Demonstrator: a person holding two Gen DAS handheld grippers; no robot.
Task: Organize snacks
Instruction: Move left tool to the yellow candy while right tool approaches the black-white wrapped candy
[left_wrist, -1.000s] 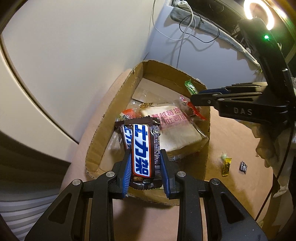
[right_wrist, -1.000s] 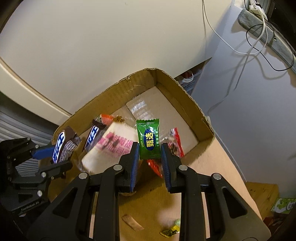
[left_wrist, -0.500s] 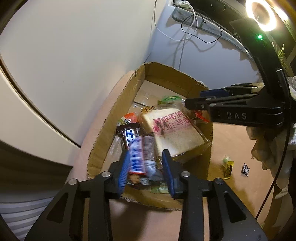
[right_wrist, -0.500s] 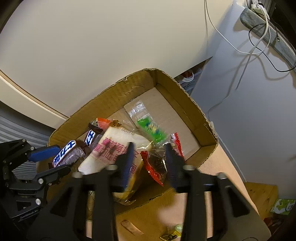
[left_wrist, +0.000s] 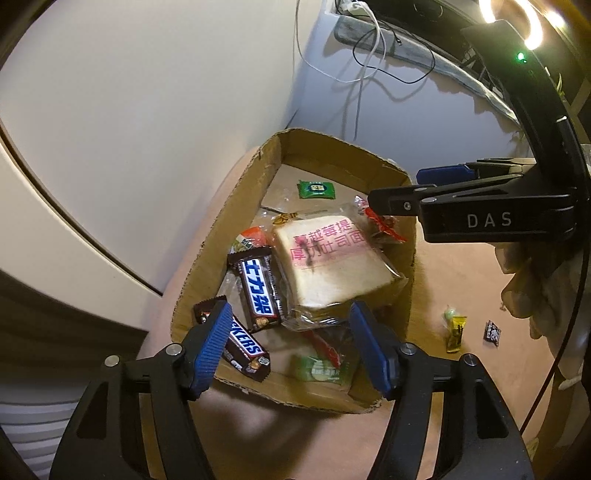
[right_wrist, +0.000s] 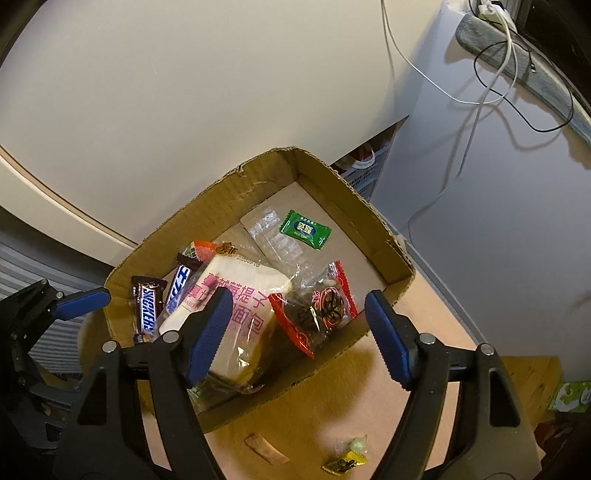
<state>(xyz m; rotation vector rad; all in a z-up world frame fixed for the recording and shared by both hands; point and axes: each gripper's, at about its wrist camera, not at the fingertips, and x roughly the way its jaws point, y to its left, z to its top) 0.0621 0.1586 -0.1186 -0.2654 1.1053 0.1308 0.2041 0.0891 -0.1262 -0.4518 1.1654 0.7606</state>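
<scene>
Left wrist view looks down into a cardboard box on a tan bench. Both tools hang above it, jaws opening with nothing gripped: the left tool over the near end, the right tool over the near wall. Inside the box lie a bagged bread slice, two Snickers bars beside it, a red snack packet and, farther back, a green candy lying alone on the box floor. Two small candies sit outside on the bench.
</scene>
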